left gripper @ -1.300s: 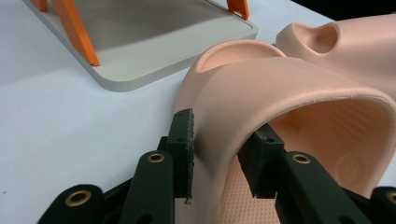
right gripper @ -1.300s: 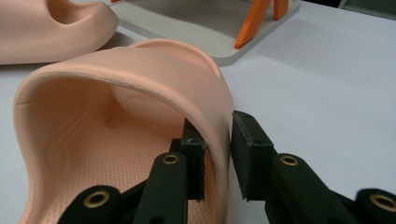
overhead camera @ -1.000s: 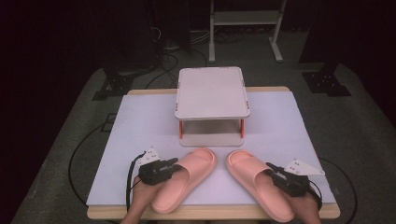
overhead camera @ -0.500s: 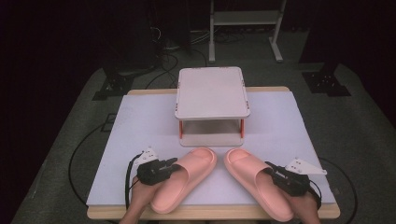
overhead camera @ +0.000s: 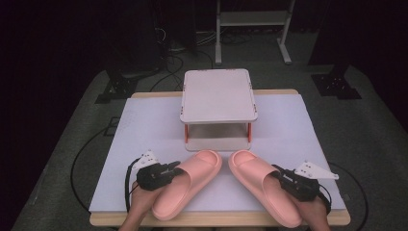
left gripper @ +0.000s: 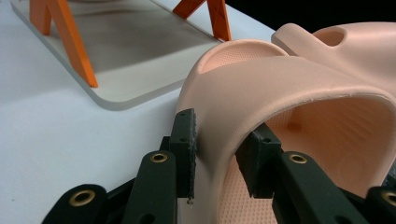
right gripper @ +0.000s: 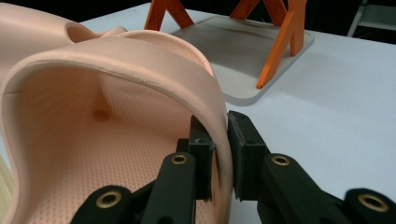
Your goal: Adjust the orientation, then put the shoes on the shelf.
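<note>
Slippers (overhead camera: 187, 190) unmoved, straps between tool jaws

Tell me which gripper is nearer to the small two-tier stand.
Left, though only by a little. The left gripper grips the left slipper just below the stand's front left corner; the right gripper grips the right slipper slightly lower and farther out.

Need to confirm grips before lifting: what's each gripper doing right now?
Left gripper: closed on the strap of the left slipper.
Right gripper: closed on the strap of the right slipper.
</note>
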`<action>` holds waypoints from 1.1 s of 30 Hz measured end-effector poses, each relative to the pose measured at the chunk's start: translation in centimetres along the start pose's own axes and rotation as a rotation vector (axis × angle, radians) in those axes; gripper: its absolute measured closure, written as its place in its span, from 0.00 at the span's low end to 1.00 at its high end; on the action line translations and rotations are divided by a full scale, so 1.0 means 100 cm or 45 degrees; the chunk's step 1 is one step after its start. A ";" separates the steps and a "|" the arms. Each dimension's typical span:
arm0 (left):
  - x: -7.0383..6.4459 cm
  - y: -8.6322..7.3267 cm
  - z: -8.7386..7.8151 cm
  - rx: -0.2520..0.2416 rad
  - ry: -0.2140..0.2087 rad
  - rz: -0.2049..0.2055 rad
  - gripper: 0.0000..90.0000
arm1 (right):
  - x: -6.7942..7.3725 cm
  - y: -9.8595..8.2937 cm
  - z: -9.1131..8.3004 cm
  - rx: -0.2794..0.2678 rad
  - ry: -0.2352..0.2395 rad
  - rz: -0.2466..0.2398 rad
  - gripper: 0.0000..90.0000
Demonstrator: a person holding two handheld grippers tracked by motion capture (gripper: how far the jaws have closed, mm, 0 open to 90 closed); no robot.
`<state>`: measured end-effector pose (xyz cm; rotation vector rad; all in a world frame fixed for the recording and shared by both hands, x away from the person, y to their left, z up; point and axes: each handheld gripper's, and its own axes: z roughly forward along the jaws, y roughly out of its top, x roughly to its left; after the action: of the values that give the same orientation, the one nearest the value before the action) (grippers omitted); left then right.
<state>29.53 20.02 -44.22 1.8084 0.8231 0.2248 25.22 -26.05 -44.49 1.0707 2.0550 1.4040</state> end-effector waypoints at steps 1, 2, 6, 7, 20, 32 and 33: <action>0.000 0.002 -0.002 0.002 -0.004 0.006 0.77 | 0.000 0.001 -0.001 -0.003 0.001 0.000 0.89; 0.000 0.003 -0.003 -0.004 -0.006 0.001 0.77 | 0.000 0.003 -0.001 -0.007 0.002 0.000 0.89; -0.003 0.010 -0.009 -0.018 -0.010 0.014 0.77 | 0.001 0.008 -0.005 -0.022 0.009 0.005 0.89; -0.005 0.015 -0.012 -0.026 -0.015 0.022 0.77 | 0.002 0.011 -0.007 -0.033 0.012 0.004 0.89; -0.012 0.036 -0.025 -0.047 -0.034 0.053 0.77 | 0.010 0.037 -0.023 -0.102 0.031 -0.019 0.89; -0.018 0.061 -0.034 -0.057 -0.041 0.108 0.77 | 0.011 0.064 -0.035 -0.159 0.035 -0.042 0.89; -0.018 0.063 -0.035 -0.052 -0.042 0.113 0.77 | 0.012 0.066 -0.035 -0.158 0.036 -0.047 0.89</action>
<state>29.02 20.40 -36.85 1.8072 0.7106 0.2667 24.35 -25.94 -36.97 0.9623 1.9680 1.5144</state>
